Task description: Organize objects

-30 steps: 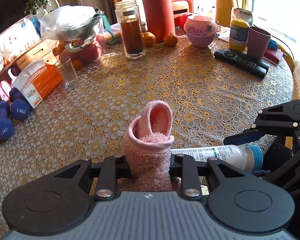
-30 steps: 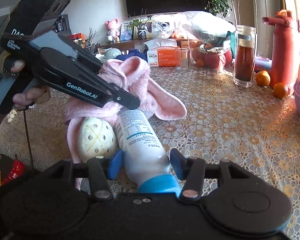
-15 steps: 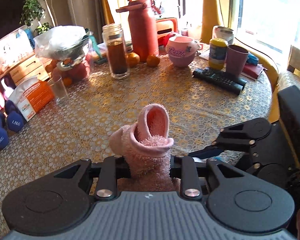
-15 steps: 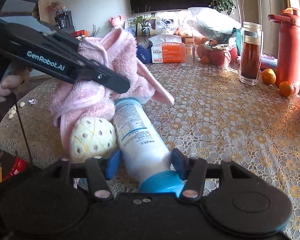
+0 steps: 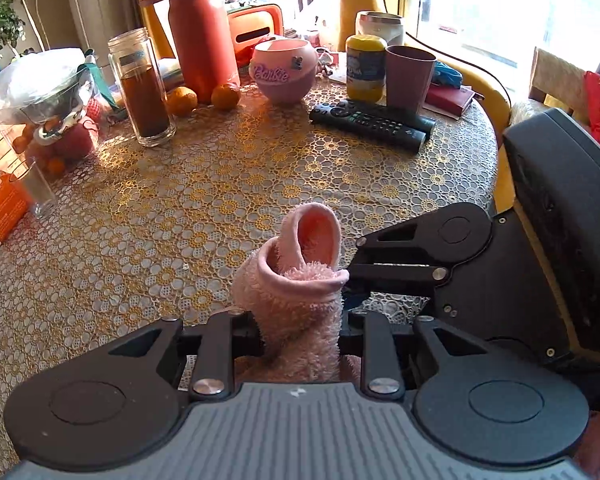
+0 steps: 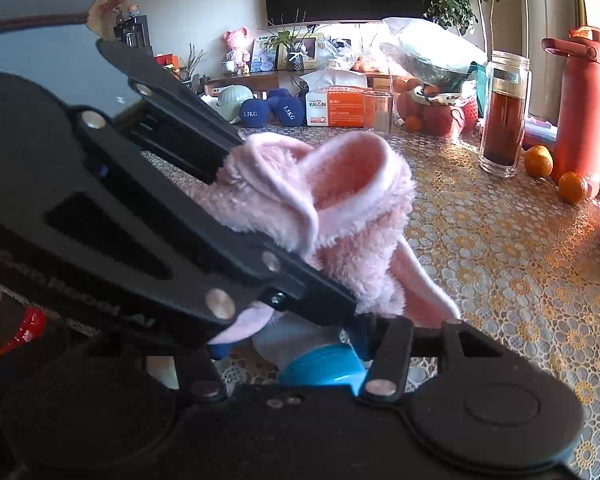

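My left gripper [image 5: 300, 320] is shut on a fluffy pink cloth [image 5: 296, 292] and holds it bunched above the lace-covered table [image 5: 204, 184]. In the right wrist view the pink cloth [image 6: 340, 216] and the left gripper [image 6: 288, 240] fill the left and middle, right in front of the camera. My right gripper [image 6: 292, 344] is shut on a white bottle with a blue cap [image 6: 320, 364], mostly hidden under the cloth. The right gripper [image 5: 424, 264] also shows in the left wrist view, beside the cloth.
At the table's far side stand a red flask [image 5: 200, 36], a glass jar of dark liquid [image 5: 142, 88], two oranges [image 5: 224, 96], a pink Barbie bowl [image 5: 284, 70], two remotes [image 5: 368, 122], a mauve cup [image 5: 408, 78] and a fruit bowl [image 5: 56, 100]. Blue dumbbells [image 6: 272, 112] and an orange box [image 6: 336, 106] lie at the left.
My left gripper lifted the pink cloth and carried it over the right gripper's bottle, which now hides most of it. The cream ball seen earlier is out of sight.
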Available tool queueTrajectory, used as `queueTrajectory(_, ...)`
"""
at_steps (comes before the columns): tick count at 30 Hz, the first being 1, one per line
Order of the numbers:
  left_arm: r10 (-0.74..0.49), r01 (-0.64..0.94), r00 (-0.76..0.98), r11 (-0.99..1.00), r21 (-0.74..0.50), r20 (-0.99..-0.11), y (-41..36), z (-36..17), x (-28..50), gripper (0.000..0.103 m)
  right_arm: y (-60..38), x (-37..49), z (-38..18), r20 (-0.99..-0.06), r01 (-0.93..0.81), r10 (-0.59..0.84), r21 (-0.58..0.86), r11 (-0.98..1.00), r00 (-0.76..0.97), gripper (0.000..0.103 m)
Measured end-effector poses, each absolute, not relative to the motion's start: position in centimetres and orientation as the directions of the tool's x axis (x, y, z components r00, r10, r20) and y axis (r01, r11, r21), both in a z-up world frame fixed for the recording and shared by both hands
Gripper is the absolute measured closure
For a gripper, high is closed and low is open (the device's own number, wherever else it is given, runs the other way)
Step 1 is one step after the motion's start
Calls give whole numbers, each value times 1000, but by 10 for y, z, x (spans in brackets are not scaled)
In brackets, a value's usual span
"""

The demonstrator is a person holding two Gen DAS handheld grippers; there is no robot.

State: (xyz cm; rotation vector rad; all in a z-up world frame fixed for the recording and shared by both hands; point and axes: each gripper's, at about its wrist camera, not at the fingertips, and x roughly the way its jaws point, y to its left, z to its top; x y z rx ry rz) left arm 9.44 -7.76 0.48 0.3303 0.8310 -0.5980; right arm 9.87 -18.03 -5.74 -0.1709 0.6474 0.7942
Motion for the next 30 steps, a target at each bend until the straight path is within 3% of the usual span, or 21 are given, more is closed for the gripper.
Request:
queueTrajectory(15,-229,462,612,881,106,-757,-17,4,119,77,-176,92,-55,-606,-721,598,57,691,525,49)
queueTrajectory(23,-74,321,649,929,184,-757,29,-1,130,77,-175,91,-54,-611,-726,592,40,686,525,50)
queueTrajectory(30,29,178,618,968,175,-786,81,-24,131,77,-176,95,-51,-607,-715,584,38,699,539,50)
